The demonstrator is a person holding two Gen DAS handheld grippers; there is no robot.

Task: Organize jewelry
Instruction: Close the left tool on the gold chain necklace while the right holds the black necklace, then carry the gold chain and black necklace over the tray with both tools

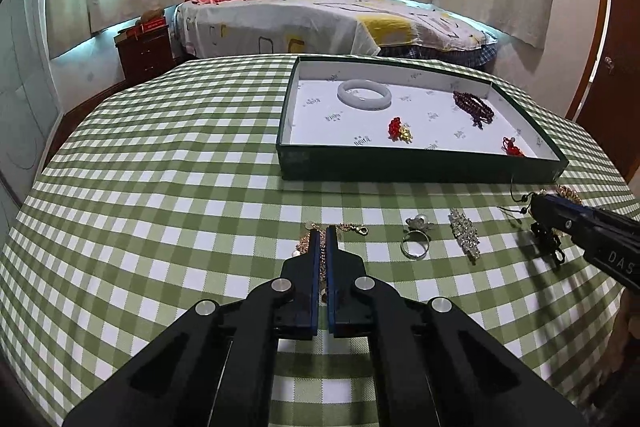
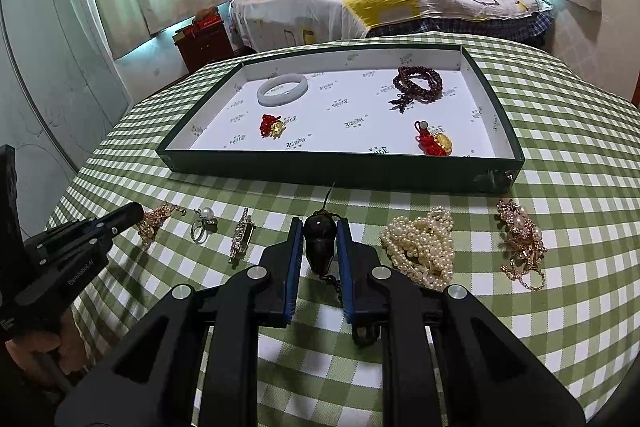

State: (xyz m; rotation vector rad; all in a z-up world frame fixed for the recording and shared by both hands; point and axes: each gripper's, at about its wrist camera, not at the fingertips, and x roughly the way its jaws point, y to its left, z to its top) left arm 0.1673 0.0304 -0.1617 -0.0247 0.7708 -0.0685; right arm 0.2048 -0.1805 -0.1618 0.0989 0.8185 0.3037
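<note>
A green tray [image 1: 416, 169] [image 2: 340, 171] with a white floor holds a pale bangle [image 1: 363, 94] [image 2: 282, 89], a dark red bead bracelet [image 1: 473, 107] [image 2: 418, 85] and two red-and-gold charms [image 1: 399, 129] [image 2: 434, 139]. My left gripper [image 1: 322, 233] [image 2: 134, 213] is shut on a gold chain [image 1: 352, 228] [image 2: 154, 221] on the checked cloth. My right gripper [image 2: 319, 227] [image 1: 534, 201] sits around a dark pendant [image 2: 319, 241] on a black cord, with a small gap showing on each side.
On the cloth before the tray lie a pearl ring [image 1: 416, 245] [image 2: 203, 223], a crystal brooch [image 1: 464, 233] [image 2: 242, 237], a pearl strand pile [image 2: 420, 247] and a gold pearl brooch with chain [image 2: 522, 241]. A bed [image 1: 320, 19] stands behind the table.
</note>
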